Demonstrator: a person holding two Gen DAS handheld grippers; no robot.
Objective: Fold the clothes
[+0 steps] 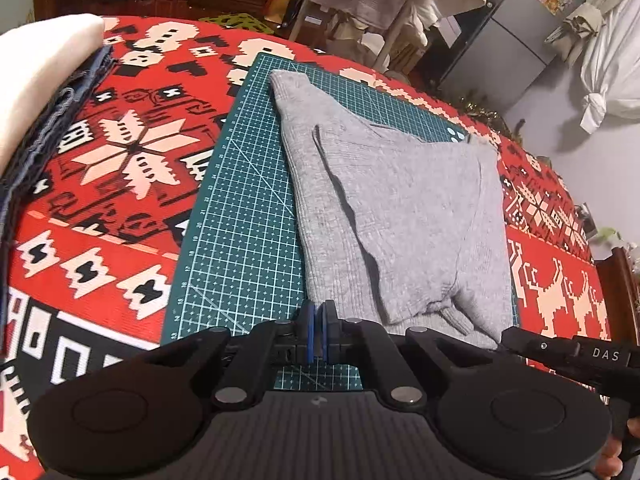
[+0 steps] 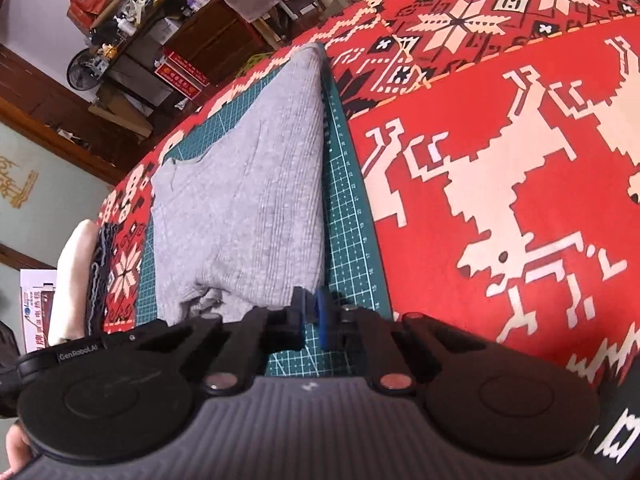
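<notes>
two grippers meet the near hem of a grey knit garment lying partly folded on a green grid cutting mat over a red patterned cloth on the bench. left gripper: jaws pressed together at the garment's near left edge; whether fabric is pinched cannot be told. right gripper: jaws together at the near right corner, likewise unclear. legible writing: "das" on the right gripper seen in the left view; "genrobot.ai" on the left gripper in the right view. only the left view shows the sticker-covered fridge; a folded stack appears in both.
</notes>
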